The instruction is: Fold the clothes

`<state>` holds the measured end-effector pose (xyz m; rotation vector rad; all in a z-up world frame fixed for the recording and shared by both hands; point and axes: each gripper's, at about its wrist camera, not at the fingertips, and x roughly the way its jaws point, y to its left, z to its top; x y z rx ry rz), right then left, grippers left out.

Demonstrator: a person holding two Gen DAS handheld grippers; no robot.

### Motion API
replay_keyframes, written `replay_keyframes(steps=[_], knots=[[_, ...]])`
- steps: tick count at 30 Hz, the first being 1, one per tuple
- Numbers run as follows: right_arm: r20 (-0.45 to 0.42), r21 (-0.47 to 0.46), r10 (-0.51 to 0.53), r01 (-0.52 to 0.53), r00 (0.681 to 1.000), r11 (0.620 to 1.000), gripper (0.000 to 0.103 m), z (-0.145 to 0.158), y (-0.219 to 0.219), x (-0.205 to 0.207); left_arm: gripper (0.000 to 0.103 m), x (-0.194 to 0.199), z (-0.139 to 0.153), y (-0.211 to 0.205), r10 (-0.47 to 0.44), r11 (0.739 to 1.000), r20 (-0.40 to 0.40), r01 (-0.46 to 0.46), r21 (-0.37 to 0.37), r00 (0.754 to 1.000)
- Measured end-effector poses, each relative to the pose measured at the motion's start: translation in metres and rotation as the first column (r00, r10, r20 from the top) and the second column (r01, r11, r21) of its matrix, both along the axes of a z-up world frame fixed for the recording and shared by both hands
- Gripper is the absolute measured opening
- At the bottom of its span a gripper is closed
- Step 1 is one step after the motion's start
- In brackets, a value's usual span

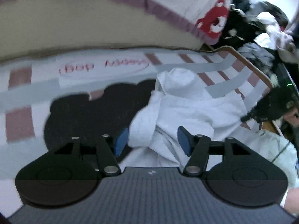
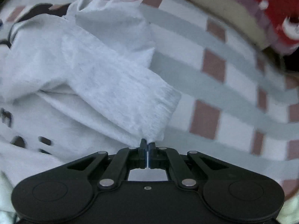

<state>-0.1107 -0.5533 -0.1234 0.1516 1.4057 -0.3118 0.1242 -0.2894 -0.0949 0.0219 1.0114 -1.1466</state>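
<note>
A white fleece garment [image 1: 186, 104] lies crumpled on a checked bed sheet [image 1: 24, 93]. My left gripper [image 1: 153, 140] hovers over its near fold with blue pads [image 1: 122, 140] spread wide and nothing pressed between them. In the right wrist view the same white garment [image 2: 84, 61] stretches out by one sleeve. My right gripper [image 2: 148, 145] is shut on the sleeve's cuff [image 2: 155, 125], pointing down at the sheet [image 2: 233, 71].
A black shape printed on the sheet [image 1: 89, 115] lies left of the garment. A pile of dark and light clothes [image 1: 261, 31] sits at the far right past a wooden bed edge [image 1: 248, 63]. A pillow with a red print [image 1: 213, 20] rests behind.
</note>
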Motion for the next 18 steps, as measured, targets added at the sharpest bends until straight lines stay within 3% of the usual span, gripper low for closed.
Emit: replay_keyframes(steps=[2,5,7,8,9,10,11,13,17,18], knots=[[0.064,0.087,-0.079,0.073,0.995,0.994,0.001,0.007,-0.016,-0.005,0.075,0.001,-0.017,-0.009,0.040,0.999,-0.081,-0.040,0.004,0.996],[0.156,0.148,-0.130,0.107,0.979,0.983,0.001,0.023,-0.037,-0.011,0.073,-0.001,-0.041,-0.020,0.071,0.994,-0.012,-0.070,0.087,0.997],[0.195,0.190,-0.146,0.109,0.970,0.976,0.001,0.029,-0.043,-0.015,0.054,-0.003,-0.051,-0.025,0.084,0.989,0.087,-0.094,0.118,0.993],[0.218,0.209,-0.148,0.102,0.965,0.973,0.001,0.032,-0.044,-0.017,0.020,-0.002,-0.048,-0.025,0.103,0.986,0.132,-0.119,0.117,0.986],[0.251,0.232,-0.139,0.080,0.958,0.969,0.001,0.036,-0.044,-0.018,0.012,-0.001,-0.044,-0.024,0.125,0.983,0.175,-0.147,0.113,0.977],[0.290,0.258,-0.126,0.049,0.949,0.965,0.001,0.041,-0.042,-0.020,0.011,0.000,-0.035,-0.020,0.174,0.977,0.210,-0.195,0.088,0.962],[0.322,0.286,-0.104,0.009,0.941,0.958,0.001,0.043,-0.040,-0.021,0.004,0.001,-0.020,-0.013,0.237,0.966,0.246,-0.254,0.039,0.940],[0.357,0.331,-0.041,-0.086,0.933,0.940,0.001,0.042,-0.033,-0.020,0.004,-0.001,0.005,0.004,0.323,0.945,0.304,-0.324,-0.047,0.896],[0.282,0.364,0.136,-0.237,0.950,0.901,0.002,0.032,-0.003,-0.010,0.004,-0.008,0.040,0.043,0.442,0.897,0.347,-0.400,-0.188,0.827],[0.254,0.373,0.178,-0.266,0.951,0.889,0.002,0.028,0.004,-0.007,0.004,-0.010,0.039,0.047,0.429,0.903,0.350,-0.382,-0.197,0.833]])
